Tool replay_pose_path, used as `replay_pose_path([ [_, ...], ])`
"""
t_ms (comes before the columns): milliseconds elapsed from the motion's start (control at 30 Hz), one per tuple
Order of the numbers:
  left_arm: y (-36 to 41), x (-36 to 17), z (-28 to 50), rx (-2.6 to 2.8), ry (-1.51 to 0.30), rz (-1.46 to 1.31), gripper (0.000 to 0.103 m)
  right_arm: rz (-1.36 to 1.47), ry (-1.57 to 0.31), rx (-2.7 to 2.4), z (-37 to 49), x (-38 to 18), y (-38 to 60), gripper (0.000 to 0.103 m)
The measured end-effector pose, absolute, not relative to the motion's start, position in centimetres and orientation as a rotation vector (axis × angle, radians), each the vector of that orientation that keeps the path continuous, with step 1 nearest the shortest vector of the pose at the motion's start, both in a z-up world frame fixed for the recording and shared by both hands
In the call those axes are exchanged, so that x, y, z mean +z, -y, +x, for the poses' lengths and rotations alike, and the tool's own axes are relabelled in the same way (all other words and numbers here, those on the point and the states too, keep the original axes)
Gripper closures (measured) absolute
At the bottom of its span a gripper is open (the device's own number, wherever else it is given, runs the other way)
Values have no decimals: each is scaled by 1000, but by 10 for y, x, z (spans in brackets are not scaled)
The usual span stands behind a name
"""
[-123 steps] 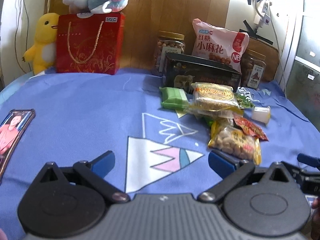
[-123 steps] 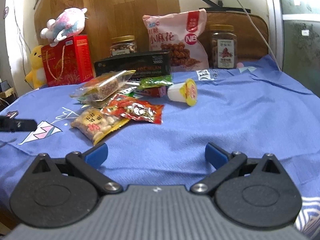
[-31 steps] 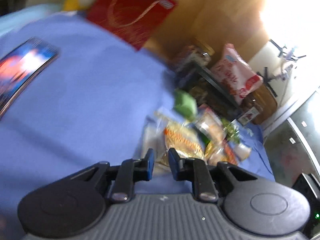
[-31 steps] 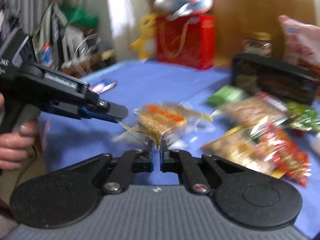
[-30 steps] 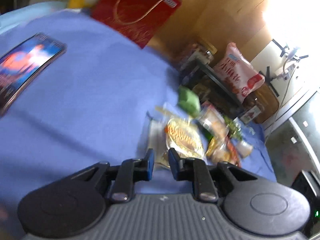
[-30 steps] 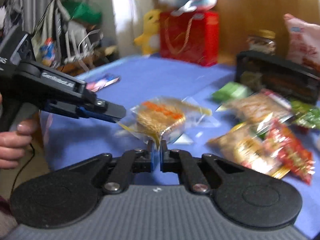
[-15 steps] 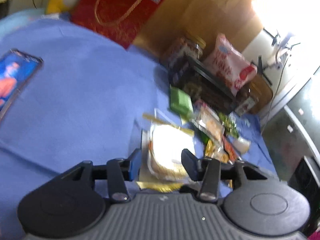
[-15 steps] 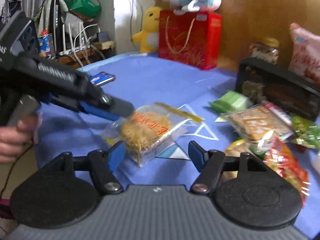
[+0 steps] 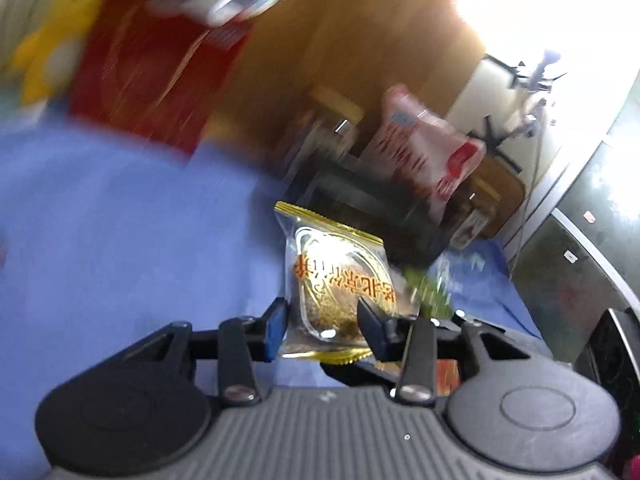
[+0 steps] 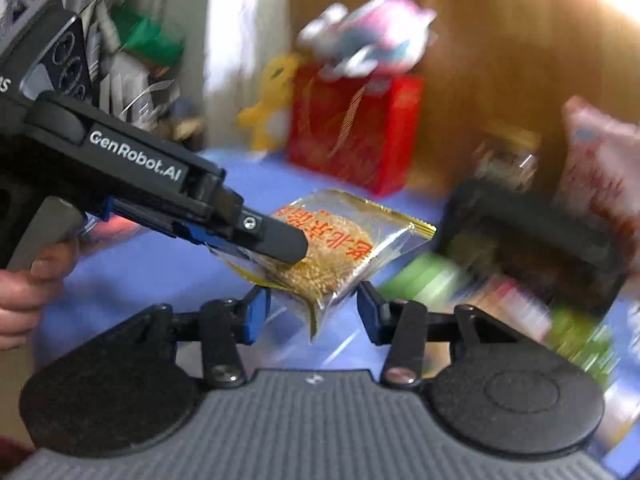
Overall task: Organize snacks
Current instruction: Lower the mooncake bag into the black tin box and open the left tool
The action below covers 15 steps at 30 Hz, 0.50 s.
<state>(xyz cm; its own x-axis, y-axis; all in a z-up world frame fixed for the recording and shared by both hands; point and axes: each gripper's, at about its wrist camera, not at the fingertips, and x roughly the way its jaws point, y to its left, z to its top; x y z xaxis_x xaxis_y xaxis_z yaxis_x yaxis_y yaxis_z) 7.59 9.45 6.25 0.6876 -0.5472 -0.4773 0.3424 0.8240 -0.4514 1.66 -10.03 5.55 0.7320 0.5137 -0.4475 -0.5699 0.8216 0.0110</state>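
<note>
over blue bedding (image 9: 120, 240), the left gripper (image 9: 322, 330) clamps the cake packet (image 9: 340, 280), right gripper (image 10: 310, 312) jaws apart; slick film could slip loose mid-swing.

Left gripper (image 9: 322, 326), angled downward, its jaws having just narrowed, pads closed on the sides of the clear pastry packet (image 9: 340, 280). Right gripper (image 10: 312, 314), jaws parted and just narrowing, pads clear of the packet corner between them. A hand (image 10: 24, 296) grips the left gripper's handle.
</note>
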Motion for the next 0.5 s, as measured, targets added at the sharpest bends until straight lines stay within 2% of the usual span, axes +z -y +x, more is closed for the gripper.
replay_pose_path([
  [200, -29, 95, 166, -573, -546, -254, 64, -74, -365, 394, 95, 74, 144, 52],
  [500, 25, 64, 241, -554, -607, -269, 65, 81, -452, 260, 159, 51, 185, 51],
])
